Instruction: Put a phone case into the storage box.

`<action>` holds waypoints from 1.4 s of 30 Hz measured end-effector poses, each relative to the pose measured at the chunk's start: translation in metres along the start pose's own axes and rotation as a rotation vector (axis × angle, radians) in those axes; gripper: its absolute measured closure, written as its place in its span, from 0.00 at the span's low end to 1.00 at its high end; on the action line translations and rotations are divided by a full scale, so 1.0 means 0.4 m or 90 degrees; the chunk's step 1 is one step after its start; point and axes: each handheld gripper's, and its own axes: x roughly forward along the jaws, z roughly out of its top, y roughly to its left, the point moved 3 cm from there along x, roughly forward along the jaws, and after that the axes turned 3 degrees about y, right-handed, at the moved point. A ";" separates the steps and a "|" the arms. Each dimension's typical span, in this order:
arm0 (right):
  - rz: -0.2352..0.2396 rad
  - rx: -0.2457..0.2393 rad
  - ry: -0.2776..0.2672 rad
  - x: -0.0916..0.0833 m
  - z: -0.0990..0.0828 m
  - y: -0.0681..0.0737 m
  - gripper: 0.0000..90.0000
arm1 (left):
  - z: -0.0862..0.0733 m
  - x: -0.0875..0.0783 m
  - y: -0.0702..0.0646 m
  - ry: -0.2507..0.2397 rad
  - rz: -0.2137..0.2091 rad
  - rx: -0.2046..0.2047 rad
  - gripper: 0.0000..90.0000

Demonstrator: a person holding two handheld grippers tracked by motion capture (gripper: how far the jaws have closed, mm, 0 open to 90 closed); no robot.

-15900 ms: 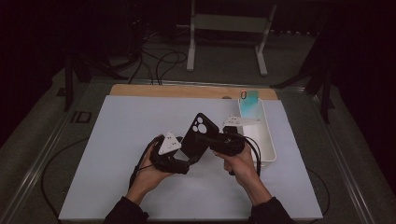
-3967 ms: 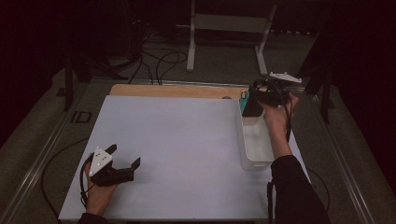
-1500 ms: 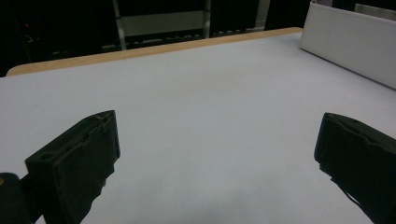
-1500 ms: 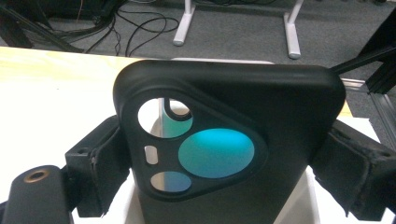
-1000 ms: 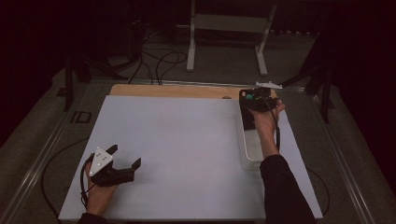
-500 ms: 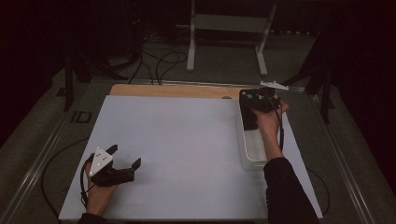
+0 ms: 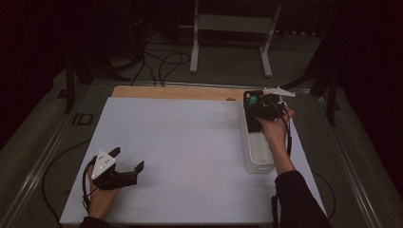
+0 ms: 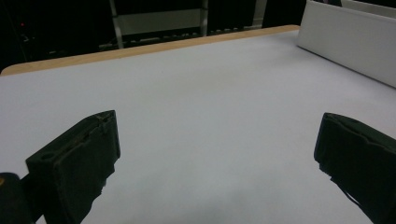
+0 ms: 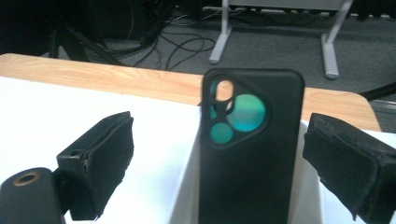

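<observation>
A phone in a black case [image 9: 250, 154], with teal showing through its camera cut-out, stands upright at the far end of the white tray [image 7: 259, 159]. The phone [image 7: 253, 100] is also seen from above. My right gripper [image 7: 259, 109] is over that end of the tray. In its own view the right gripper [image 9: 219, 126] is open, one jaw on each side of the phone with a gap on both sides. My left gripper [image 7: 127, 159] rests open on the white table top [image 7: 190, 142] at the near left, and in its own view the left gripper [image 8: 219, 122] holds nothing.
The tray's white wall [image 8: 345, 42] lies far to the right of the left gripper. A wooden strip [image 7: 176, 92] edges the table's far side. Beyond it are a metal stand [image 7: 230, 23] and floor cables [image 7: 161, 61].
Long ago both grippers held the phone at mid-table. The left gripper now lies at the near left. Over the last seconds the right gripper came down to the tray's far end, barely moving lately.
</observation>
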 end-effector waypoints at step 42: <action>0.144 -0.086 -0.105 -0.227 -0.183 0.152 0.10 | 0.035 -0.022 -0.010 -0.009 -0.044 0.004 0.01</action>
